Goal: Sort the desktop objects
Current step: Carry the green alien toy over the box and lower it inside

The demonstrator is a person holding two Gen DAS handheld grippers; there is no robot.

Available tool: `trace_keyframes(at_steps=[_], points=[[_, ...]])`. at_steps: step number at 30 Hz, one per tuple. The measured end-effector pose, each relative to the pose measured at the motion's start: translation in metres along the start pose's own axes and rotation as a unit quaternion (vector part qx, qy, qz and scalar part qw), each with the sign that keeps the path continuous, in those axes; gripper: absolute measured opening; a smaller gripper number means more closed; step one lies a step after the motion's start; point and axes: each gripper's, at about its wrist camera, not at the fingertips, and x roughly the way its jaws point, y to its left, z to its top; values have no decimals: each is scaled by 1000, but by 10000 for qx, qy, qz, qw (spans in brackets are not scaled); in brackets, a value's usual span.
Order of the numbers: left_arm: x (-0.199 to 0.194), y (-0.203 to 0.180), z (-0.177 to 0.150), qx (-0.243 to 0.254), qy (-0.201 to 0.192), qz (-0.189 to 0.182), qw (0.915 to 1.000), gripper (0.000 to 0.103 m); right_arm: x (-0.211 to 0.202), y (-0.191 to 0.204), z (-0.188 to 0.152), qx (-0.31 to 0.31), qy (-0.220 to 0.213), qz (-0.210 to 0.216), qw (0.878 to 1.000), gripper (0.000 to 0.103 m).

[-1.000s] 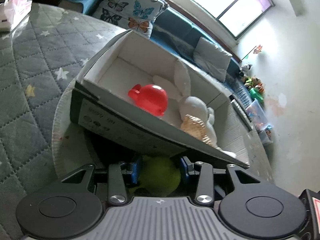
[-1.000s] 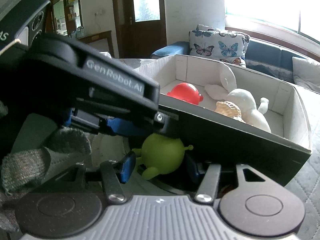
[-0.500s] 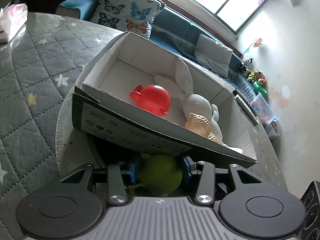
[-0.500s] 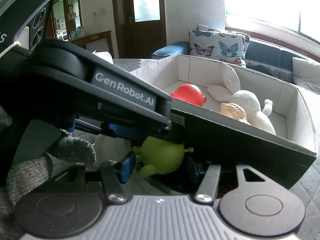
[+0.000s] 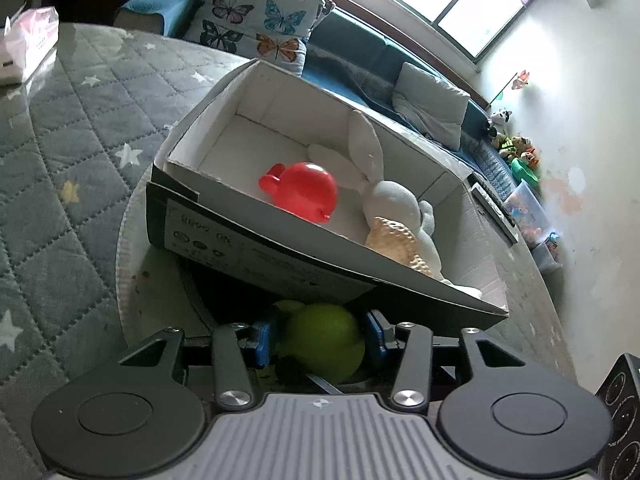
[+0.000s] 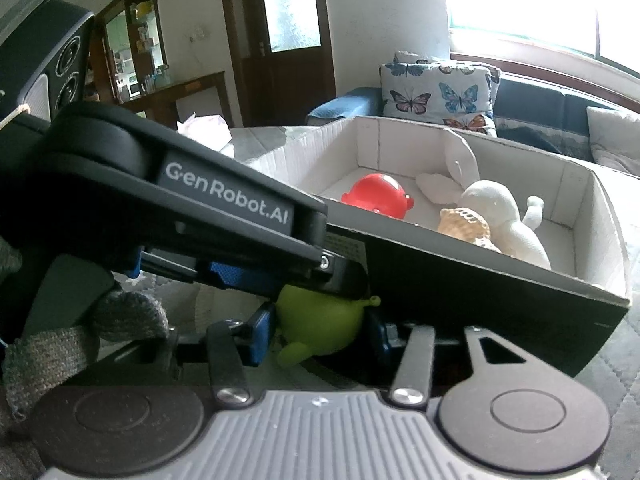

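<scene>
A green round toy (image 5: pixel 325 338) sits between the blue pads of my left gripper (image 5: pixel 320 334), which is shut on it, just below the near wall of a cardboard box (image 5: pixel 280 254). The same green toy (image 6: pixel 318 326) also sits between the pads of my right gripper (image 6: pixel 316 330), shut on it, with the left gripper's body (image 6: pixel 192 204) crossing above. The box (image 6: pixel 480 280) holds a red round toy (image 5: pixel 302 192), a white plush rabbit (image 5: pixel 394 200) and a beige knitted piece (image 5: pixel 396 242). These show in the right wrist view too: red toy (image 6: pixel 378 198), rabbit (image 6: pixel 496 212).
The box stands on a grey quilted star-pattern cloth (image 5: pixel 60 128), partly over a round pale mat (image 5: pixel 136 264). A pink plastic bag (image 5: pixel 28 44) lies at the far left. A blue sofa with butterfly cushions (image 5: pixel 260 20) is behind.
Both grippers have stayed shut on the green toy. The left wrist view has pulled back and risen slightly, showing more of the box's inside.
</scene>
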Motion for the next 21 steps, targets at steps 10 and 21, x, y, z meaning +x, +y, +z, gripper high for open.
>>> trace_keyframes(at_steps=[10, 21], points=[[-37, -38, 11, 316, -419, -102, 9986, 49, -46, 0, 19, -188, -527, 9, 9984, 49], [-6, -62, 66, 466, -616, -361, 9964, 49, -26, -43, 64, -158, -691, -193, 9973, 49]])
